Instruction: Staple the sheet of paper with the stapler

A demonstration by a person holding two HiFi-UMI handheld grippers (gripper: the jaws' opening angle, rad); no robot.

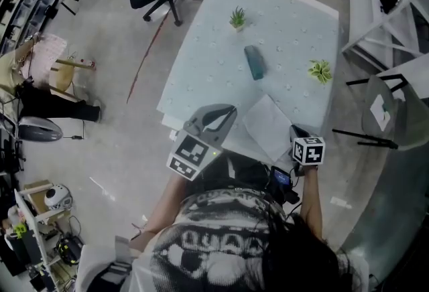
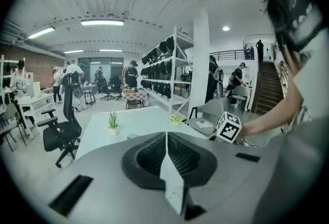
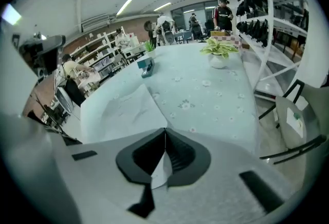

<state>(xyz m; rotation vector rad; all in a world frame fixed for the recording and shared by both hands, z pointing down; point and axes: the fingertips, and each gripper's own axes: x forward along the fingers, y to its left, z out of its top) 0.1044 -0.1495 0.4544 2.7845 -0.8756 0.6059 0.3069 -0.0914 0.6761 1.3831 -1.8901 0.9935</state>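
Floral table [image 1: 295, 29] w/ sheet [image 1: 268, 126], stapler [image 1: 254, 61], left hand-held gripper [image 2: 166, 138] & right hand-held gripper [image 3: 165, 134] closed empty, shelving [image 2: 162, 71]

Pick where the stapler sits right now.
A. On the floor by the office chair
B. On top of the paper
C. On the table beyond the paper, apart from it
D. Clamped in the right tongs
C: in the head view the stapler lies on the table past the paper, with bare tabletop between them.
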